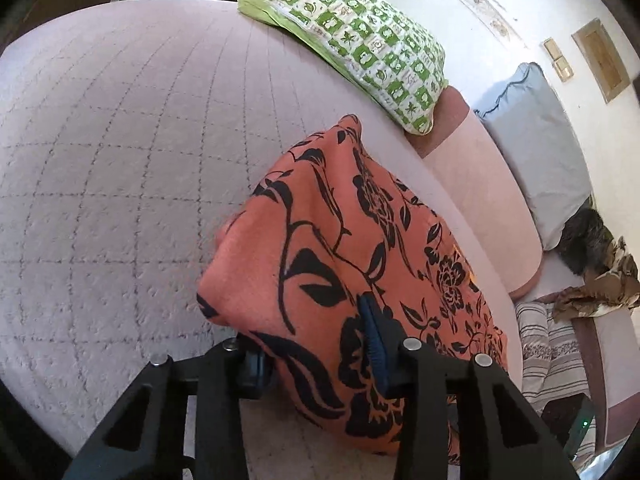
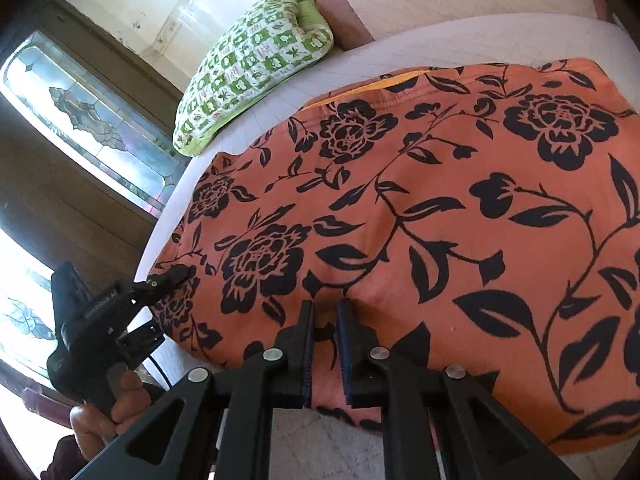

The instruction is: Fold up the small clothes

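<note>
On the bed [image 1: 100, 160], both hand-held grippers, left [image 1: 316, 344] and right [image 2: 325, 344], pinch the orange floral cloth [image 2: 440, 200].

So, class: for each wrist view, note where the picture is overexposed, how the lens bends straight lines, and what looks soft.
Left wrist view: the wall is blown out white, the quilted bedcover grid bulges into curves, and the orange floral cloth is slightly soft. Right wrist view: the patterned window glares, its frame bows, and dark vignetting rings the corners.
</note>
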A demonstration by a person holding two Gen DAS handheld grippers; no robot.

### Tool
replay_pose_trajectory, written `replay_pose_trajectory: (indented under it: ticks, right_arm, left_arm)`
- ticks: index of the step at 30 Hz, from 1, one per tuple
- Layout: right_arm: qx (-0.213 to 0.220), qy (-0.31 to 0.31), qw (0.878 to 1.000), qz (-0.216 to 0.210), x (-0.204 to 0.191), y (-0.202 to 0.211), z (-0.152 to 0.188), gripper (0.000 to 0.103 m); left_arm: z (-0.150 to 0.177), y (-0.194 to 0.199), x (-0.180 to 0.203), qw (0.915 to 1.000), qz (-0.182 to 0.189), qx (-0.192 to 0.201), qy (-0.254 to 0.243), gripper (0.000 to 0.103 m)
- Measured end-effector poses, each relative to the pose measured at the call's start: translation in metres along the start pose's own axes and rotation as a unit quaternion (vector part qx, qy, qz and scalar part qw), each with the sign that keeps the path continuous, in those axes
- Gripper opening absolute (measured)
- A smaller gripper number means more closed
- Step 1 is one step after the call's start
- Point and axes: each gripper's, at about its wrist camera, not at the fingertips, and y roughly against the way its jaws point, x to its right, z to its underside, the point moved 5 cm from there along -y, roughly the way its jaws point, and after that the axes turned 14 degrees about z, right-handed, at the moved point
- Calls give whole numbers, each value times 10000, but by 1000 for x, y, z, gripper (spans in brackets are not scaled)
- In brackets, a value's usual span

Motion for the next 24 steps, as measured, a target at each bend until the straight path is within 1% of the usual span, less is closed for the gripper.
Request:
replay_pose_trajectory:
  ticks: [1, 3, 5, 6, 8, 9, 10, 12, 14, 15, 16, 17, 18, 19, 21, 22, 23, 24]
  right_arm:
    - [18, 30, 10000, 32, -2, 0, 0, 12]
    - [17, 65, 9999, 89, -5, 0, 0, 12]
    - [-47, 17, 10000, 78, -6, 1, -1, 14]
    - [-114, -51, 9999, 5, -5, 2, -2, 15]
    - [-231, -180, 9995, -65, -4, 4, -5, 15]
    - [-318, -234, 9992, -100, -3, 6, -7, 15]
    - [-340, -256, 9990, -110, -3, 8, -9, 15]
    - [-264, -229, 9994, -49, -5, 15, -18, 16]
    - [-223, -180, 9996, 85, -8, 22, -33, 19]
    - [-240, -137, 9996, 105, -13, 25, -45, 25]
    - [-260, -102, 9996, 102, -17, 27, -54, 29]
    - [-347, -28, 9993, 125, -25, 27, -67, 47]
    - [-422, -3, 9991, 95, -32, 26, -77, 71]
    - [-524, -11, 9986, -114, -44, 26, -94, 75]
    - [-702, 48, 9967, -410, -63, 23, -117, 75]
    - [-833, 165, 9953, -474, -79, 20, -133, 75]
    - [-894, 270, 9945, -469, -88, 17, -141, 75]
    - [-991, 447, 9930, -452, -104, 11, -153, 76]
  left_arm:
    - [0, 0, 0, 10000, 18, 14, -8, 40]
    - [0, -2, 2, 9999, 23, 69, -70, 46]
    - [2, -2, 6, 9997, -24, 97, -210, 46]
    - [2, -2, 9, 9992, -56, 118, -366, 44]
    - [2, -1, 17, 9971, -177, 147, -724, 36]
    - [3, -1, 26, 9929, -322, 146, -1133, 32]
    - [4, 0, 33, 9888, -382, 183, -1431, 31]
    - [7, -1, 51, 9745, -586, 263, -2152, 29]
    - [10, -1, 63, 9621, -705, 327, -2612, 28]
    - [11, 0, 66, 9582, -739, 355, -2742, 28]
    - [13, -1, 69, 9522, -820, 361, -2920, 28]
    - [14, -1, 71, 9478, -892, 354, -3040, 28]
    - [15, -3, 74, 9418, -975, 342, -3200, 28]
    - [16, -3, 75, 9383, -1007, 344, -3289, 28]
    - [19, -4, 79, 9263, -1113, 324, -3585, 28]
    - [21, -5, 82, 9208, -1145, 314, -3715, 28]
    - [23, -6, 84, 9176, -1151, 309, -3792, 28]
    - [25, -6, 87, 9124, -1144, 303, -3918, 27]
